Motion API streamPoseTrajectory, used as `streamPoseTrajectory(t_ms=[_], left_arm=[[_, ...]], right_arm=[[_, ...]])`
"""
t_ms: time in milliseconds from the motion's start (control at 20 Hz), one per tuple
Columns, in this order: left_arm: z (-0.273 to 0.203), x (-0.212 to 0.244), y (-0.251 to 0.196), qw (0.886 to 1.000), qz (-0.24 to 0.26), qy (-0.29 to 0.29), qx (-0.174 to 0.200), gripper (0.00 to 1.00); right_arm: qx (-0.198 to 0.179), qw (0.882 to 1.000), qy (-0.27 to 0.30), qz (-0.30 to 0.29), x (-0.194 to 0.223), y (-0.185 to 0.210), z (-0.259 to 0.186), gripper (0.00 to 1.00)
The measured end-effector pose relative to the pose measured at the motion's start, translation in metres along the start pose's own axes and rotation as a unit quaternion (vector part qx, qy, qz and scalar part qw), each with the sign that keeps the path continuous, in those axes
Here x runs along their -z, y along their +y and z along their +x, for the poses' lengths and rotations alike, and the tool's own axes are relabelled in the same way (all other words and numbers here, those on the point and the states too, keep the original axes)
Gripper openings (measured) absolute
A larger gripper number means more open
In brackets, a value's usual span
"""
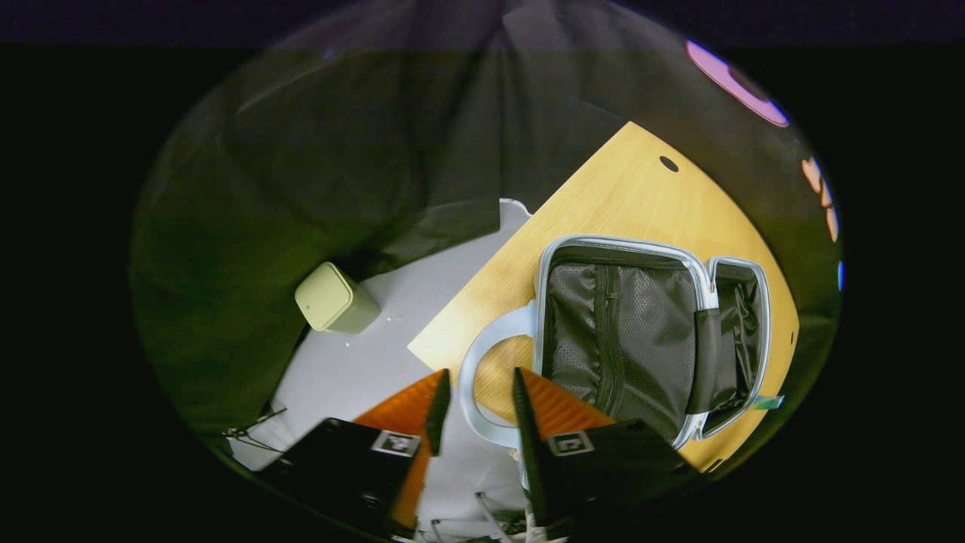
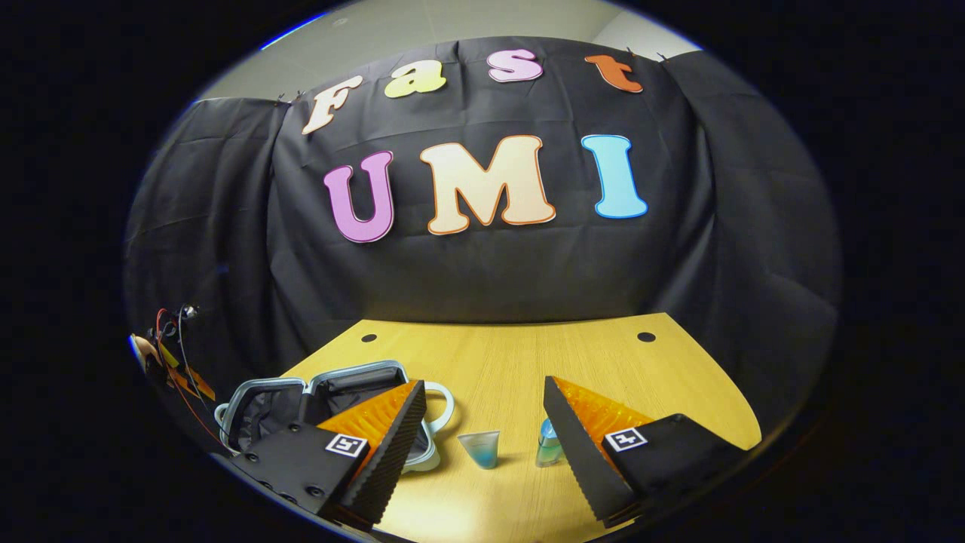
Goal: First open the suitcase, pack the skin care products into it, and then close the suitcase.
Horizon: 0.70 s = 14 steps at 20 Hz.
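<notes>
The suitcase [image 1: 648, 332] lies open on the table [image 2: 528, 362], so packing comes next: approach the small cup [image 2: 480, 449] squarely, then the bottle [image 2: 549, 445]. The right claw [image 2: 482, 460] hovers low, spread wide before them. The left claw [image 1: 476, 411] gapes empty above the handle.

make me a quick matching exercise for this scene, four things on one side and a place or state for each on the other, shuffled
Things:
1. suitcase
2. small green bin
3. little cup
4. right gripper

Places or states:
a. on the grey floor beside the table
b. lying open, dark lining showing
c. jaws apart, holding nothing
d. standing on the table next to a small bottle

Pairs: 1-b, 2-a, 3-d, 4-c
</notes>
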<state>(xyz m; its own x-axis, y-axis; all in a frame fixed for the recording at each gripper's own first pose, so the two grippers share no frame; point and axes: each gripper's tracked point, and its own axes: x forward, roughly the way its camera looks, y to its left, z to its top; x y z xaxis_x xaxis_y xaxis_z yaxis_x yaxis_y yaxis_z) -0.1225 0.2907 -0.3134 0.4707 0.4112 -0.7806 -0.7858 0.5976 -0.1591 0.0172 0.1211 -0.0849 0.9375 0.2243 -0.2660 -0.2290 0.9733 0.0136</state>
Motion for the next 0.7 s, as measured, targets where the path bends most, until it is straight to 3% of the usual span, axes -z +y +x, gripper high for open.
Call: streamPoseTrajectory(t_ms=[150, 300, 700], left_arm=[[-0.011, -0.001, -0.009, 0.999, 0.029, -0.013, -0.024, 0.90], [-0.024, 0.000, -0.028, 0.997, 0.065, -0.029, -0.034, 0.90], [-0.050, 0.037, -0.115, 0.991, 0.127, -0.032, 0.019, 0.91]], right_arm=[[0.008, 1.000, -0.001, 0.005, 0.003, -0.007, 0.000, 0.98], [0.022, 1.000, 0.001, 0.009, 0.006, -0.018, -0.003, 0.98], [0.062, 0.998, 0.011, 0.016, 0.017, -0.052, -0.013, 0.98]])
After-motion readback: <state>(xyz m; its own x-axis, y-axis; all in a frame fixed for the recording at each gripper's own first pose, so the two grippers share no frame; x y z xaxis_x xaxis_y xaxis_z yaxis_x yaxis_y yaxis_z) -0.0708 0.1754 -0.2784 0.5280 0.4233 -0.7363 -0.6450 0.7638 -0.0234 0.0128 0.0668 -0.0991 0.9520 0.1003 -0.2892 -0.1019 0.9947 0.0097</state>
